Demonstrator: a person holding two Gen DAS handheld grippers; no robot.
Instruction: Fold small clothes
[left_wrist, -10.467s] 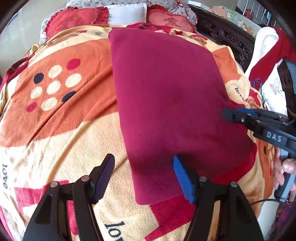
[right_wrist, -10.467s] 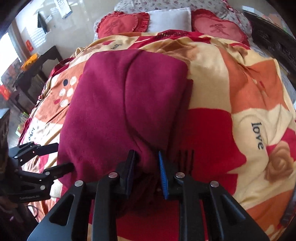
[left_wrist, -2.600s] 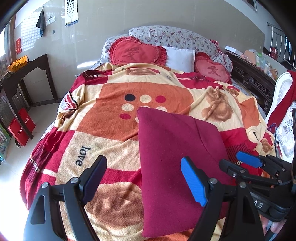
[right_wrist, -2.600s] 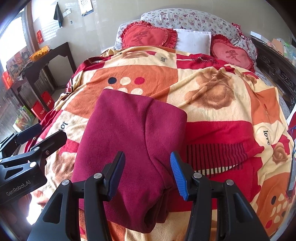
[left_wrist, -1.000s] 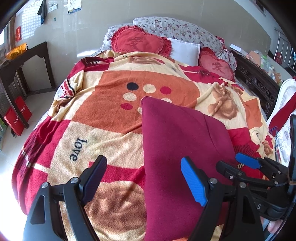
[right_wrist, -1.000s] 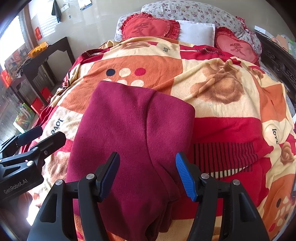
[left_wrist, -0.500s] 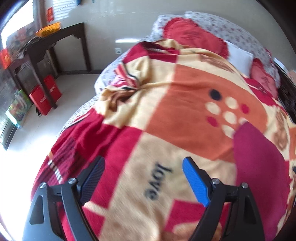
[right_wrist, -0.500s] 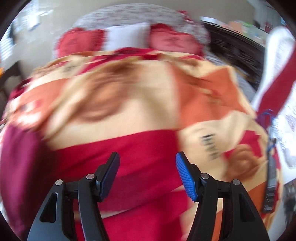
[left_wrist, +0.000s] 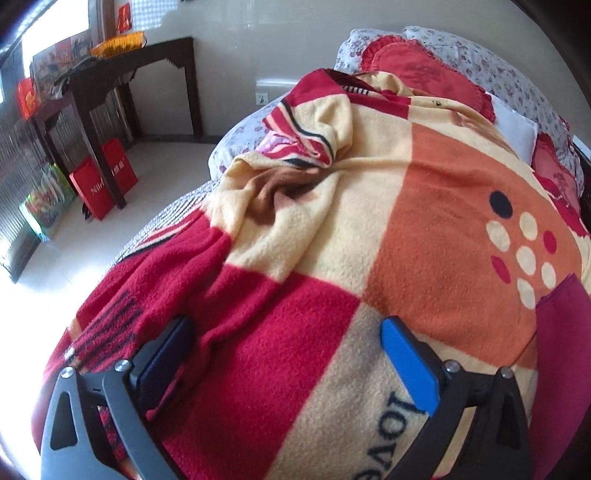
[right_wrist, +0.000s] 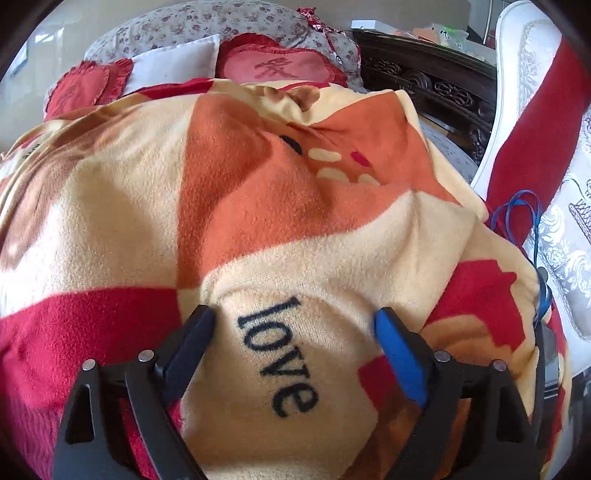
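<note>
Maroon cloth, the folded garment (left_wrist: 561, 354), lies on the fleece blanket (left_wrist: 369, 229) at the right edge of the left wrist view, well apart from the left gripper (left_wrist: 284, 354). That gripper's jaws have just been opening and stand wide over a red and cream patch, nothing between them. The right gripper (right_wrist: 295, 339) has also just been opening; its wide jaws straddle the printed word "love" (right_wrist: 277, 354), and the right wrist view does not show the garment.

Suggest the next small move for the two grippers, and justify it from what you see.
Probably lift both clear of the bed. The dark red folded fleece garment lies flat, untouched, and the left gripper and right gripper have just opened their jaws over the patterned fleece blanket.
</note>
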